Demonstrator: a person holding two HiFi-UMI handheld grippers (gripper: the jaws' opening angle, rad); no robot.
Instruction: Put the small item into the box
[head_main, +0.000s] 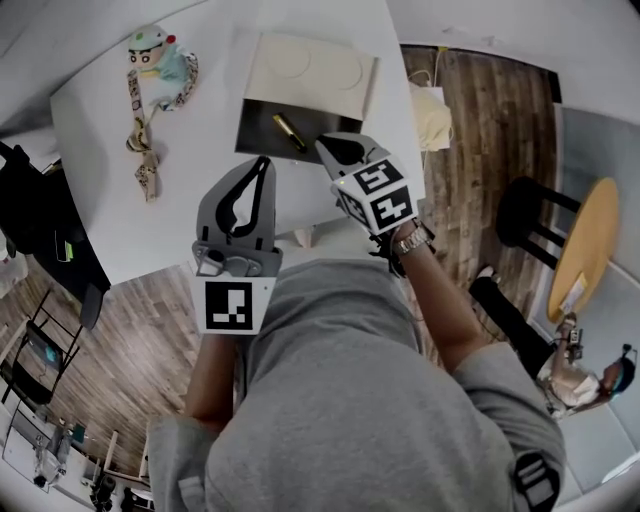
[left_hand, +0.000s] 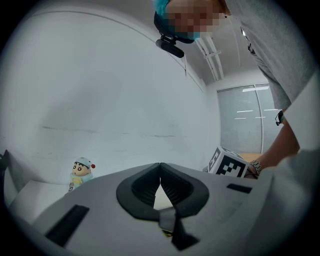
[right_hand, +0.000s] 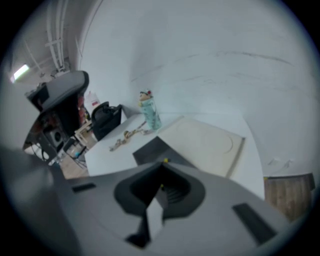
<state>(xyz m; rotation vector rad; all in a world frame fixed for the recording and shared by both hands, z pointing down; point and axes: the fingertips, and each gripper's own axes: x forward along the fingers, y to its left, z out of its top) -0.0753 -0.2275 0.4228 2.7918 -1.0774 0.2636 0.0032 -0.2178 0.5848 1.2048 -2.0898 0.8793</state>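
Note:
An open box lies flat on the white table (head_main: 110, 200), with a black tray (head_main: 262, 128) (right_hand: 150, 149) and a cream lid (head_main: 305, 68) (right_hand: 205, 141) folded back behind it. A small gold stick-shaped item (head_main: 290, 132) lies in the black tray; in the right gripper view only a yellow speck of this item (right_hand: 165, 160) shows above the jaws. My right gripper (head_main: 322, 146) (right_hand: 161, 164) is shut and empty, its tip at the tray's near right corner. My left gripper (head_main: 264, 162) (left_hand: 160, 165) is shut and empty, just short of the tray's near edge.
A cartoon doll (head_main: 157, 55) (left_hand: 81, 172) (right_hand: 149, 113) with a patterned strap (head_main: 145, 150) (right_hand: 126, 137) lies at the table's far left. A black bag (head_main: 40, 230) stands left of the table. On the right are a dark stool (head_main: 535, 215), a round wooden table (head_main: 590, 240) and another person (head_main: 590, 375).

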